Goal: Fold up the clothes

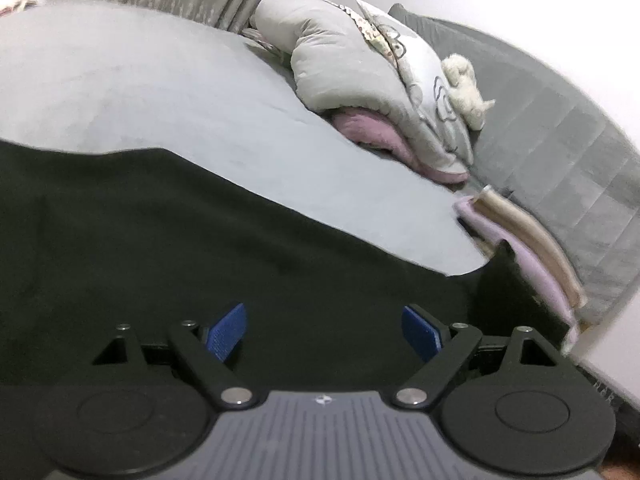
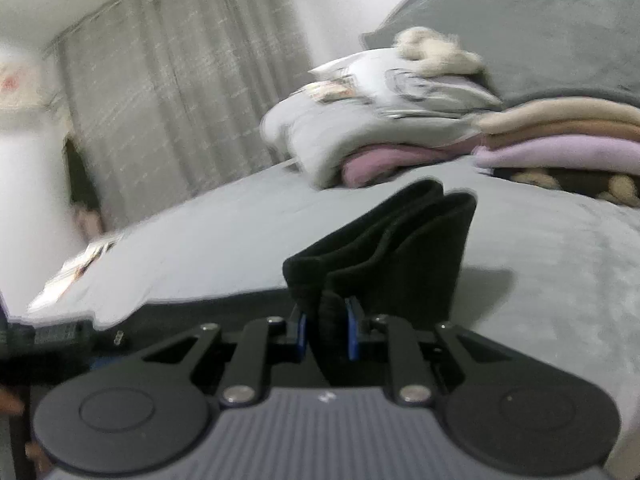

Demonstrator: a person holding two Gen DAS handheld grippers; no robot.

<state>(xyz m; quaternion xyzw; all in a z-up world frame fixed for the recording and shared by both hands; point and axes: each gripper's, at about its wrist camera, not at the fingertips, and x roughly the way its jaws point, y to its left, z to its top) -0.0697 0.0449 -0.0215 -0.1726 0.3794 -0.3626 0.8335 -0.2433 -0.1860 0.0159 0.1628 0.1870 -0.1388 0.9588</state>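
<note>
The black garment is a dark, plain cloth spread flat across the near part of the bed, its far edge running down toward the right. At its right end, layered folds rise upright in ridges, lifted off the bed.

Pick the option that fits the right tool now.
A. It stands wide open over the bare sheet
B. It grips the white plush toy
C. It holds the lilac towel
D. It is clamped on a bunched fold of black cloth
D: in the right wrist view the right tool has its blue pads pressed on a gathered fold of the black cloth.
</note>
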